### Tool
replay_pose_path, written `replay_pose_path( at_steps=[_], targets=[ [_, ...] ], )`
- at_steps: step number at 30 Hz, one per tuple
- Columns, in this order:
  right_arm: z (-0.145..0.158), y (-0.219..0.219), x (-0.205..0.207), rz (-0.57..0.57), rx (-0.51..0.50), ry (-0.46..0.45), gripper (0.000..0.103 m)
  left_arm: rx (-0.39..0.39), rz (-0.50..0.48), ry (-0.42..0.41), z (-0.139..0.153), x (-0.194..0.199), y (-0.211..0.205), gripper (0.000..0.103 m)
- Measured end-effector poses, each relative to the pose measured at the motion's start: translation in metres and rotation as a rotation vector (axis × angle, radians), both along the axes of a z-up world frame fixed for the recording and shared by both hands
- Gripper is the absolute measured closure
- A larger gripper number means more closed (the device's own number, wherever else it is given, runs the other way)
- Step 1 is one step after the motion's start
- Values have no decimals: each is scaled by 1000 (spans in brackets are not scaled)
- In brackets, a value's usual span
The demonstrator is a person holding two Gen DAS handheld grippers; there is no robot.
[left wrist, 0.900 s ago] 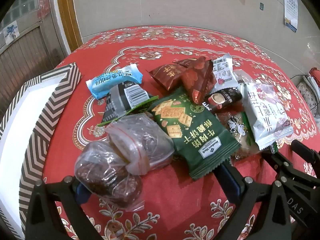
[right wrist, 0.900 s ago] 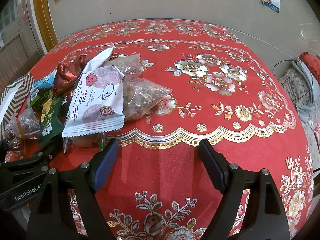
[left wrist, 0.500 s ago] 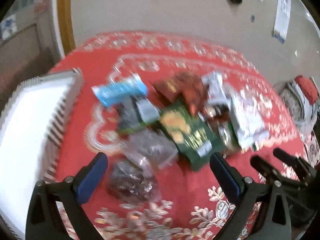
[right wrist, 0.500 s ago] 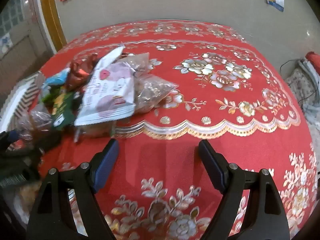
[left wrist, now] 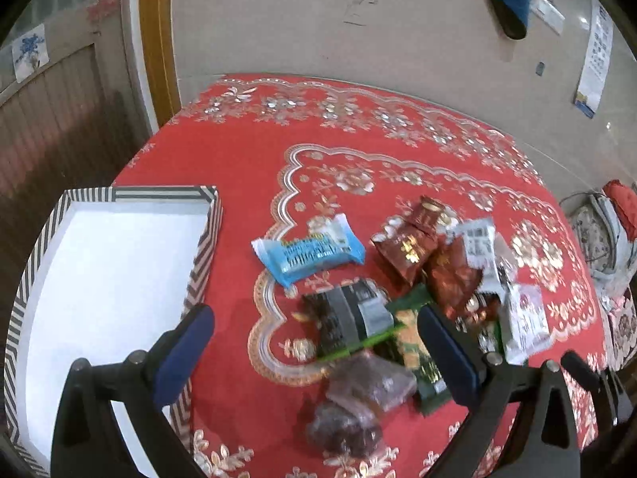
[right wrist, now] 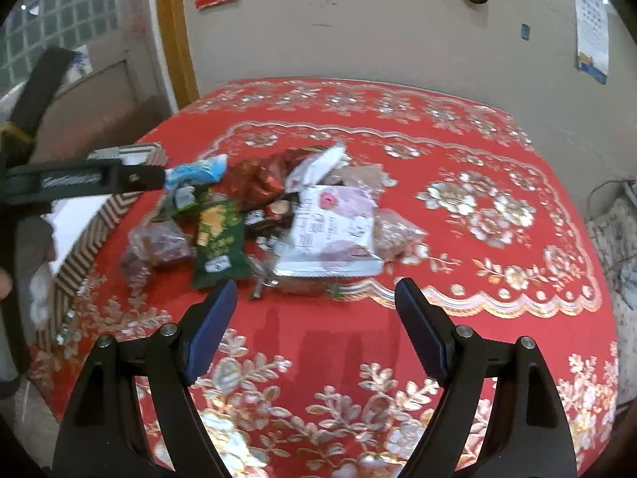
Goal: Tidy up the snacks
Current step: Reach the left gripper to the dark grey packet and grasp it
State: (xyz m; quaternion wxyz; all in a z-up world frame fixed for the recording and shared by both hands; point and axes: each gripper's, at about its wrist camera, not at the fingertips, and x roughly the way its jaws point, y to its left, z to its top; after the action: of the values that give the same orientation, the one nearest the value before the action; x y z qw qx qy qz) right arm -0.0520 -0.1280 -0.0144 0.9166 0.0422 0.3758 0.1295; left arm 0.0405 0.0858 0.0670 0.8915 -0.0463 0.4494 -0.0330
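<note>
Left claw hanging released, empty, above red gold-flowered desk cloth. Right claw gaping wide, empty, over bare cloth near front edge. Snack pile sitting mid-desk: light blue wrapper, dark green cracker bag, white-pink pouch, clear bags of dark fruit. Zigzag-striped white-lined box lying beside pile, at left desk edge. Beige wall showing behind.

Snack pile on counter, box at its left, wrapped bar nearest box, bagged fruit at front
</note>
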Motion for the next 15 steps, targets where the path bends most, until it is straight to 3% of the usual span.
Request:
replay_pose_path(
  at_steps=[6,15],
  targets=[
    [0,6,-2,39,29,2,21,-39,-13,46,-8,5,-3,0],
    [-4,7,1,38,34,18,21,-10,7,72,-19,11,-13,0]
  ],
)
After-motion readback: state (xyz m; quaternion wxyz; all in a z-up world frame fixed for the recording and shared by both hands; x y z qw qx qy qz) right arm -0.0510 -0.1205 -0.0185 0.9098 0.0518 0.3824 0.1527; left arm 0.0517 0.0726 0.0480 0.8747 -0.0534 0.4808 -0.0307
